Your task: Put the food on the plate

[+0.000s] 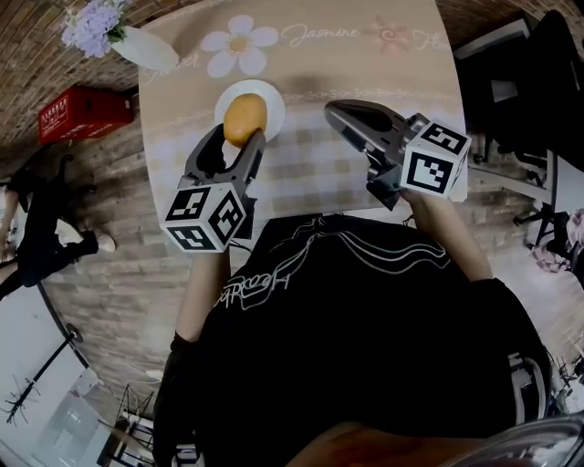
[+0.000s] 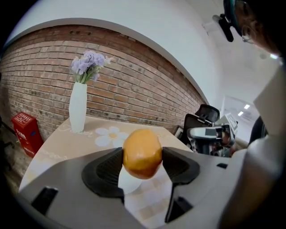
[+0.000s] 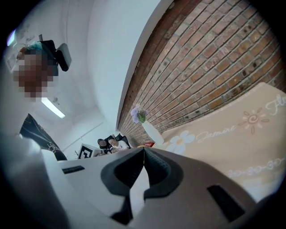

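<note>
Left claw (image 1: 243, 135) (image 2: 142, 156): jaws stood wide apart and pressed on both sides of the food, which filled the gap between the pads; the claw pointed toward the far edge of the tabletop, tilted somewhat down.
Food (image 1: 245, 115) (image 2: 142, 151): a rounded, smooth, orange-yellow piece, gripped at its middle and sticking out above and below the pads. It sat over the plate; whether its underside touched the plate could not be told.
Plate (image 1: 271, 97) (image 2: 126, 184): small, round and white, on the left half of the tabletop, about midway between the near and far edges, mostly covered by the food in the head view.
Right claw (image 1: 334, 110) (image 3: 143, 150): jaws met at the tips with nothing between them; it hung over the middle of the tabletop, to the right of the plate and well apart from it.
Table (image 1: 383, 68) (image 2: 53, 150) (image 3: 232, 143): beige cloth with a printed white daisy and pale script along the far edge, and a checked band nearer the person.
Vase (image 1: 144, 47) (image 2: 77, 107) (image 3: 153, 132): white and slim, upright at the far left corner of the tabletop, holding lilac flowers (image 1: 91, 25) (image 2: 88, 62).
Crate (image 1: 82, 111) (image 2: 24, 130): red, on the floor off the table's left edge, by the brick wall (image 2: 134, 87) (image 3: 214, 58).
Chair (image 2: 202, 117): black office chair beyond the table's right side.
</note>
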The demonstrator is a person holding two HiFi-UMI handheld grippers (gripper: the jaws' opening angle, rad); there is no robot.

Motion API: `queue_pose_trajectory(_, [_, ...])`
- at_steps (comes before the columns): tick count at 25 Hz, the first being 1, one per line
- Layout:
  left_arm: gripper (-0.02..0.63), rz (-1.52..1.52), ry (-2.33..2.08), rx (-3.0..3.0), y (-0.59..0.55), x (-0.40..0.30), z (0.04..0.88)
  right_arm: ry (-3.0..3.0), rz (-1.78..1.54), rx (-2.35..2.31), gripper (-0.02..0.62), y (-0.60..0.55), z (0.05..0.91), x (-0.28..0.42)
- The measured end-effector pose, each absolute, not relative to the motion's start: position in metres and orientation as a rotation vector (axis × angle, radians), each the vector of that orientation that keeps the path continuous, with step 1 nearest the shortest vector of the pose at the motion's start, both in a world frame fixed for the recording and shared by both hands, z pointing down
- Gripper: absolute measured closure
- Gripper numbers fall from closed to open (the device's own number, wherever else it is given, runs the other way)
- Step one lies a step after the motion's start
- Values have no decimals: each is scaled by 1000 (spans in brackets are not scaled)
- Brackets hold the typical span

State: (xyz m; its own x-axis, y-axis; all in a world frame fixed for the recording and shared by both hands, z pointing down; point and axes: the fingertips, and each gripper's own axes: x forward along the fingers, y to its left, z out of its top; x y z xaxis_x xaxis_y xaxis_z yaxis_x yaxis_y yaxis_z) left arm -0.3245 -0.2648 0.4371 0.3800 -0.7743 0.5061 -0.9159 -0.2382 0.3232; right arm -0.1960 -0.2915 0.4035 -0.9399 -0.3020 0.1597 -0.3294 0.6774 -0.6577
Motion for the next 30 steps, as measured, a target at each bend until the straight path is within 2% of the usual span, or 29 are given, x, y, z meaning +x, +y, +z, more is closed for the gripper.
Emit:
queue_pose_trajectory(12, [330, 421, -1429, 2019, -295, -346, 502, -2752, 1219, 605, 598, -302, 443, -195])
queue_pose_trajectory(30, [330, 554, -1425, 2038, -300, -348, 541, -2707, 1292, 626, 598, -303, 460, -193])
